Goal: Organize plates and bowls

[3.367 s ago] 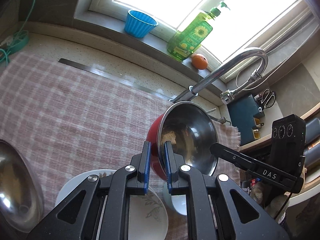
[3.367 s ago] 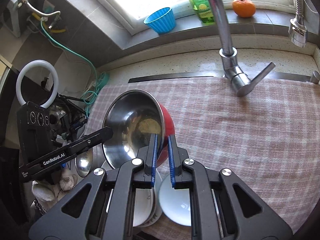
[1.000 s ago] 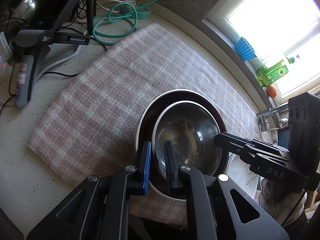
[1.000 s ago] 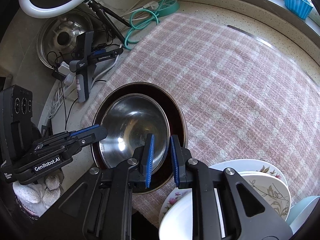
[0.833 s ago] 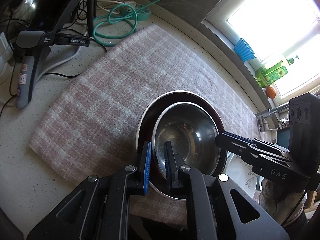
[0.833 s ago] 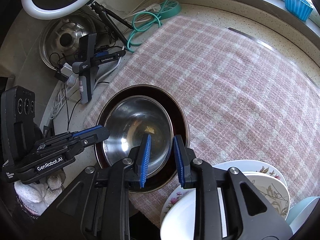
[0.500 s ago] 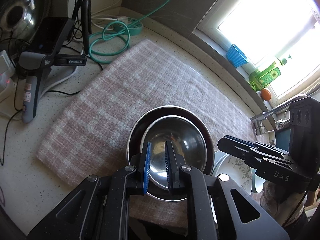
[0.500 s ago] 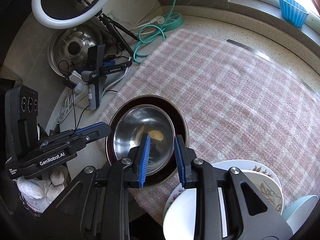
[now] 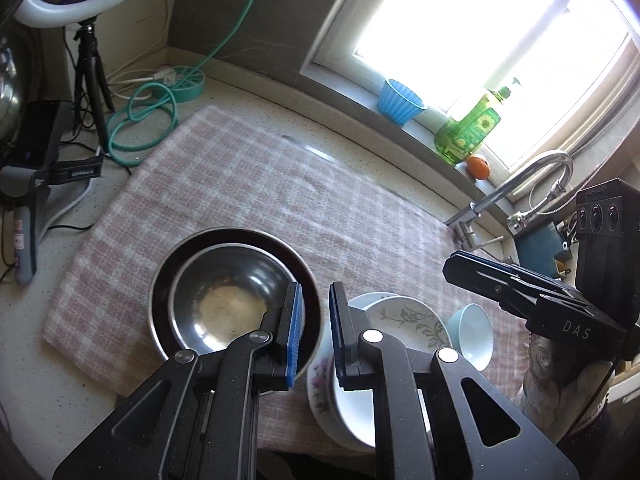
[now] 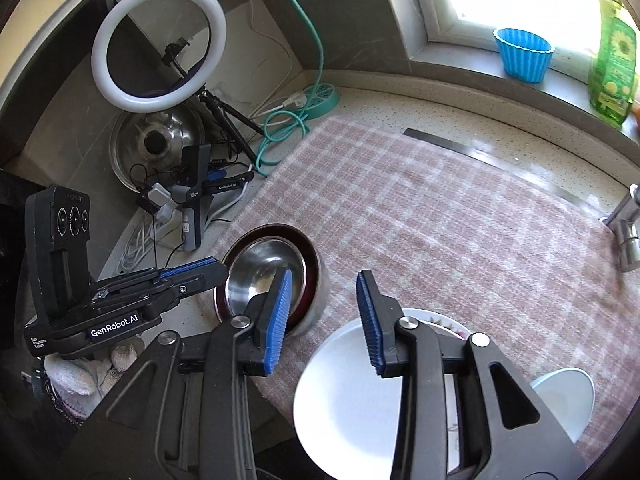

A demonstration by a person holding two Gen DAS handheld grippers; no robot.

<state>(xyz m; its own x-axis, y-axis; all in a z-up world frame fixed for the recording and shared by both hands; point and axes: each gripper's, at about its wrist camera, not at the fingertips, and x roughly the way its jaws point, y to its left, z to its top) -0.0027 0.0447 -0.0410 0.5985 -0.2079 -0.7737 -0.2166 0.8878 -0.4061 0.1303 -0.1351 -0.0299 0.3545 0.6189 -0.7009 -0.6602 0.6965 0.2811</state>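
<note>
The steel bowl sits nested in a larger bowl at lower left on the checked cloth. That step looks done. Right gripper has just been opening, empty; left gripper is nearly closed, empty. Next, probably the plates (lower right) need squaring up.

Daylight floods through the window, blown out white; corners go dark, edges bend, cloth slightly blurred.
</note>
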